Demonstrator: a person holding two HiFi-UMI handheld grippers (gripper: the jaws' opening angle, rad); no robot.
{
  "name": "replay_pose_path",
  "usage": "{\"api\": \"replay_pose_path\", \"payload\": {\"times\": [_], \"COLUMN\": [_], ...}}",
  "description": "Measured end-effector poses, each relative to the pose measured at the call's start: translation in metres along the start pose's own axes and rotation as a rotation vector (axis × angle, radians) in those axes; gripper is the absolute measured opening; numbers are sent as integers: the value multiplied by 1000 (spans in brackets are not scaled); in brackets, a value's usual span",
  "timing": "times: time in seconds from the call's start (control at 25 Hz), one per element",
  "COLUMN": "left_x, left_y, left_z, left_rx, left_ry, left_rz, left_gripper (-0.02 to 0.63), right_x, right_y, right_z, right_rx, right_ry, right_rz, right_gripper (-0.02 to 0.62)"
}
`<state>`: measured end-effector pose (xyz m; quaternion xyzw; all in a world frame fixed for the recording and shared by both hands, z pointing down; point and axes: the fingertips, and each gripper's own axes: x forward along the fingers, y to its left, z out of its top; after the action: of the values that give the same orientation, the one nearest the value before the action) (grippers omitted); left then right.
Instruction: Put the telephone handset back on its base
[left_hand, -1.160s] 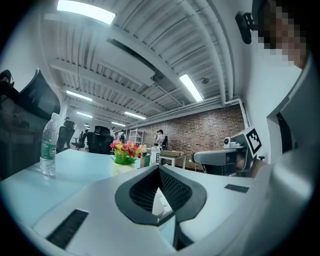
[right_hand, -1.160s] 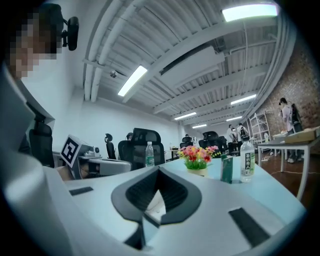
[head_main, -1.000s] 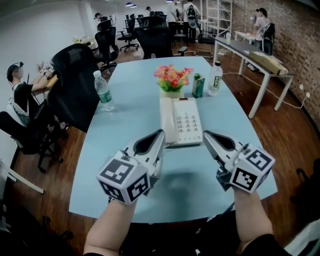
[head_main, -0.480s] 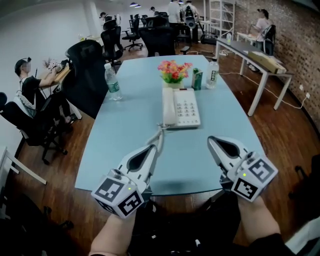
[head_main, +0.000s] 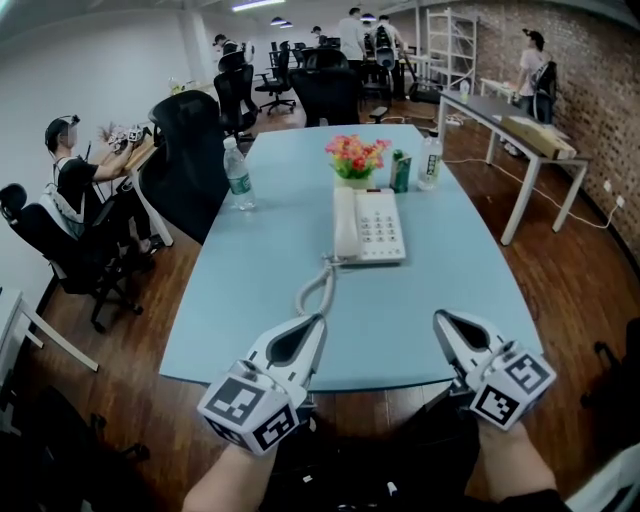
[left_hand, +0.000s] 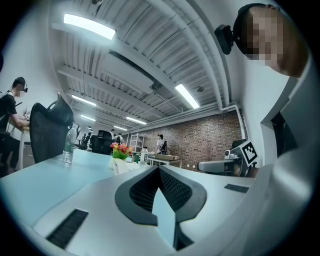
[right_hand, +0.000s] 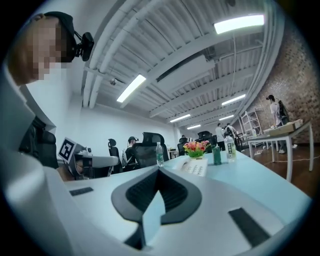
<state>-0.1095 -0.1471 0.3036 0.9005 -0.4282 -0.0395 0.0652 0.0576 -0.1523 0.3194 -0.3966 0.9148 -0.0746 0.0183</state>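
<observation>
Handset (head_main: 346, 222) lies along the left side of its base (head_main: 380, 228), mid-table, and looks seated. Coiled cord (head_main: 314, 290) trails toward the near edge. L gripper (head_main: 318, 322) & R gripper (head_main: 440, 318) are both closed tight w/ nothing held, well back from the phone. Risk: L tip sits near the cord & could snag it, dragging the handset off. Pale blue table (head_main: 250, 300), flowers (head_main: 357, 158) & bottle (head_main: 237, 175) beyond; open office, brick wall (head_main: 590, 90).

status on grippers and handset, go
Left gripper shut, empty; right gripper shut, empty; both near the table edge. Handset lies on base, cord trailing toward left gripper. Nothing in the way.
</observation>
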Motion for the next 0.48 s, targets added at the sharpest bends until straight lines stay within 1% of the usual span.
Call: {"api": "replay_pose_path", "payload": {"times": [0.16, 0.32, 0.48], "left_x": [3, 13, 17], "left_y": [7, 8, 4], "left_z": [-2, -5, -6], "left_rx": [-8, -28, -29], "left_ry": [-3, -1, 11], "left_rz": [11, -8, -21], "left_gripper": [8, 8, 8], "right_x": [3, 2, 1], "right_y": [0, -3, -8], "right_z": [-3, -6, -6], "right_rx": [-16, -15, -14], "right_ry": [7, 18, 17], "right_rz": [4, -2, -14], "right_gripper": [15, 15, 15]}}
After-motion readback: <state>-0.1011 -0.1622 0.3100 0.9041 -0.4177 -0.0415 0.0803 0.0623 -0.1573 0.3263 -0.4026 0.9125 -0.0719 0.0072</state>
